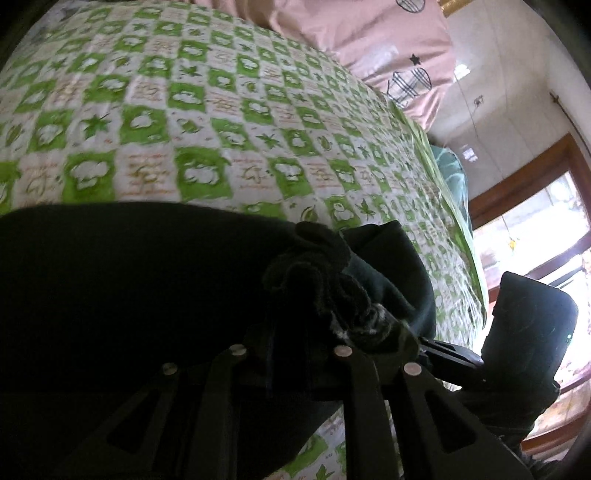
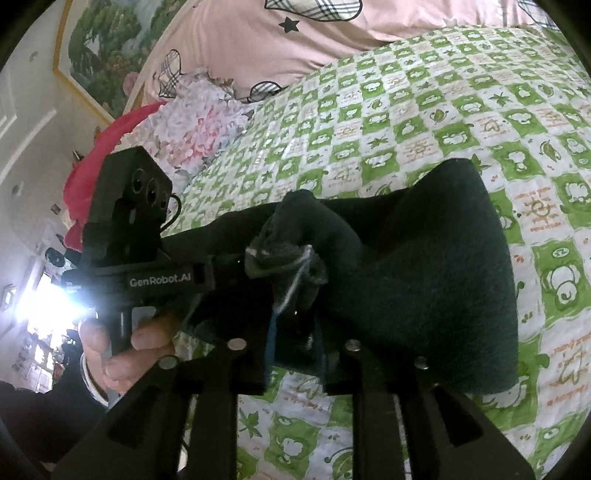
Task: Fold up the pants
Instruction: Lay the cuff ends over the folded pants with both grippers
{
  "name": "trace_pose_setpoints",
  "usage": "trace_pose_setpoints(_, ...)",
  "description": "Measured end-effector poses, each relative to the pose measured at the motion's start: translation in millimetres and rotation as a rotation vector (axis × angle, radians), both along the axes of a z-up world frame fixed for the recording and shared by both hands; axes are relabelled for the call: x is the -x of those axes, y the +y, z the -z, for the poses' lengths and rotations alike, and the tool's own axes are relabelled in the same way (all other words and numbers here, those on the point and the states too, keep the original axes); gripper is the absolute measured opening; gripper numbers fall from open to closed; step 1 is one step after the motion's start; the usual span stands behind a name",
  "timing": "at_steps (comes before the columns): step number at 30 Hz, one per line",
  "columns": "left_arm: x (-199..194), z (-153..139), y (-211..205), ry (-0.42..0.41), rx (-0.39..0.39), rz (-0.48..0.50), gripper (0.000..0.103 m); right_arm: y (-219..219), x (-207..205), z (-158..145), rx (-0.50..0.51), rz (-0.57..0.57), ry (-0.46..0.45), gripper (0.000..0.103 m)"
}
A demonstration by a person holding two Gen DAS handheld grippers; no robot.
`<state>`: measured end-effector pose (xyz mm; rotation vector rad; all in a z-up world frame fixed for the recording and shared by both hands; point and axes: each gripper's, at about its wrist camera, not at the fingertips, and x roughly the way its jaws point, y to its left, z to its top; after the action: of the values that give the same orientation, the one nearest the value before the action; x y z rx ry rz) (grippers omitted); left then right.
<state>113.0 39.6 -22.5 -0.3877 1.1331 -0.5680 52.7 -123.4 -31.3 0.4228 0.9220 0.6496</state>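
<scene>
- Dark green, nearly black fabric is filling the lower half of both wrist views: the pants (image 2: 436, 266) are lying on the bedspread (image 1: 207, 122), a quilted cover printed in green and white squares.
- The pants are lying doubled into a broad band across the bed, with a bunched hem or cuff (image 1: 325, 266) rising just ahead of each gripper.
- The left gripper (image 1: 295, 332) is pointing down into the dark cloth; the bunched hem is sitting between its narrowly set jaws, and the fingertips are buried in fabric (whether the pads are pressing on the cloth cannot be told).
- The right gripper (image 2: 295, 325) is sitting with a fold of the pants between its jaws, a pale thread hanging from the bunched edge; its jaws are standing slightly apart, and whether the pads are pressing cannot be told here either.
- In the right wrist view, the left gripper's body is showing at the left, marked "GenRobot.AI", with the person's left hand (image 2: 122, 354) wrapping its handle.
- In the left wrist view, the right gripper's dark housing is showing at the right edge, just beside the cloth.
- A pink quilt (image 2: 258, 33) with plaid hearts and black stars is lying along the far side of the bed.
- A floral pillow (image 2: 199, 122) and a red cloth (image 2: 96, 158) are lying at the bed's corner, well apart from the pants.
</scene>
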Motion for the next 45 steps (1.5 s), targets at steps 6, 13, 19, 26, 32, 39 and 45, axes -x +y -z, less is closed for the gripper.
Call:
trace_pose_setpoints(6,16.5,-7.5,23.7,-0.026,-0.017,-0.095,0.028,8.3,4.0,-4.5,0.008,-0.034,-0.004,0.038)
trace_pose_setpoints(13,41.1,-19.6,58.6,-0.046,-0.006,-0.238,0.044,16.3,9.0,-18.2,-0.005,-0.068,-0.023,0.041)
trace_pose_setpoints(19,65.8,-28.0,85.9,-0.060,-0.018,-0.350,0.047,32.2,10.8,-30.0,-0.001,-0.122,-0.053,0.045)
trace_pose_setpoints(26,112.6,-34.7,134.7,-0.066,-0.047,-0.568,0.051,47.9,1.7,-43.4,-0.028,-0.160,-0.075,0.049)
trace_pose_setpoints(32,154.4,-37.1,176.2,-0.072,-0.071,-0.759,0.062,70.4,-4.6,-50.0,-0.031,-0.208,-0.089,0.054)
trace_pose_setpoints(39,192.0,-36.1,221.7,-0.060,-0.053,-0.942,0.073,95.6,-5.7,-53.8,-0.037,-0.267,-0.097,0.055)
trace_pose_setpoints(45,205.6,-35.1,248.2,-0.058,-0.068,-1.040,0.074,116.9,-10.6,-56.4,-0.018,-0.313,-0.103,0.055)
